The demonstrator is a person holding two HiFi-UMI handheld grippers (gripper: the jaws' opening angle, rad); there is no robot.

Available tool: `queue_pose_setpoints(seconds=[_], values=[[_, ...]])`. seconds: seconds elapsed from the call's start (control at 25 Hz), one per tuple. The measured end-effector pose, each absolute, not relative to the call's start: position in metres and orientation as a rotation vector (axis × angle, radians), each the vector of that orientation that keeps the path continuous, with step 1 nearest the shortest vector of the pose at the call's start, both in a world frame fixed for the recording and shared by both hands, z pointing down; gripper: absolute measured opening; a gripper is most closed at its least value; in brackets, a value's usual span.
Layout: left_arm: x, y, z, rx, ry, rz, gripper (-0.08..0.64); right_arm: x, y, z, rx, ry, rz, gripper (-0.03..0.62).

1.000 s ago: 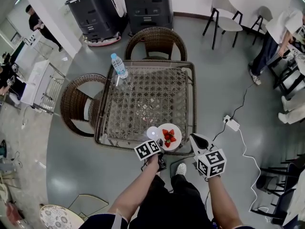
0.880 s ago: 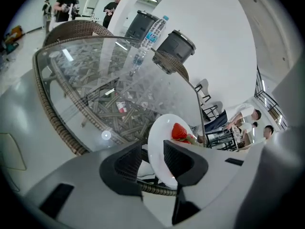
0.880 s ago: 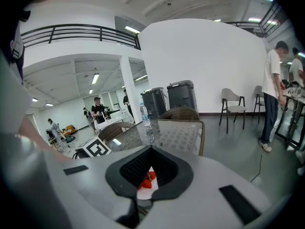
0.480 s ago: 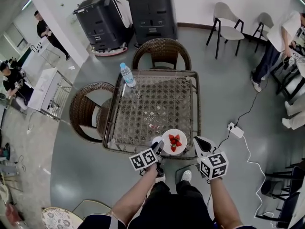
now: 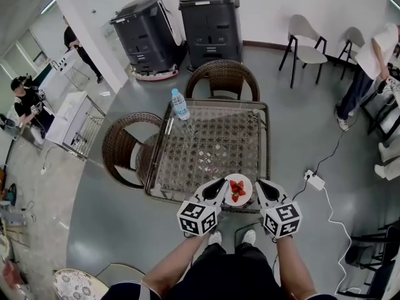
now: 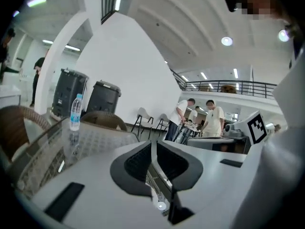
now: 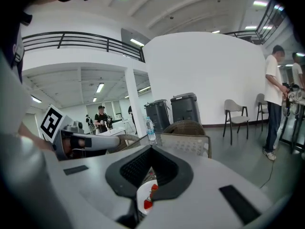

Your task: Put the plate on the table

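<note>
A white plate (image 5: 238,189) with strawberries sits on the glass-topped wicker table (image 5: 267,144), right at its near edge. My left gripper (image 5: 218,187) hovers at the plate's left side. Its jaws are closing, with only a thin slit between the pads and nothing in them in the left gripper view (image 6: 153,150). My right gripper (image 5: 262,187) hangs just right of the plate with its fingertips together. In the right gripper view (image 7: 151,150) the plate (image 7: 145,197) shows below the jaws, not held.
A water bottle (image 5: 180,104) stands at the table's far left corner. Wicker chairs are at the far side (image 5: 223,77) and the left side (image 5: 125,145). A power strip (image 5: 314,181) and its cable lie on the floor to the right. Two grey bins (image 5: 209,20) stand behind.
Both grippers have risen towards the camera. The left one's jaws have come nearly together, and it now covers the small white round thing left of the plate. The plate stays at the table's near edge.
</note>
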State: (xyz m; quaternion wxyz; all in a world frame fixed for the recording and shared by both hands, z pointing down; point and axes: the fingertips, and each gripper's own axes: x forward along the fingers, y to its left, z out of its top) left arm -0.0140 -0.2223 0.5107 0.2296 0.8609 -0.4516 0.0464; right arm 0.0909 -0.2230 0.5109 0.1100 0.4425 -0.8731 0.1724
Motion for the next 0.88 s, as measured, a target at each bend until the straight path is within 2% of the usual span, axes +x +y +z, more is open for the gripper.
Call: queue_pose_setpoints(seconds=[0.24,0.88], values=[[0.005,-0.216,0.458,2.576,-1.214,0.144,0.008,0.08,-0.224,0.477,1.304,-2.634,0.429,0.005],[0.028,-0.206,0.422,2.703,-1.093,0.127,0.008,0.073,-0.223,0.43,1.312,-2.72,0.291,0.005]])
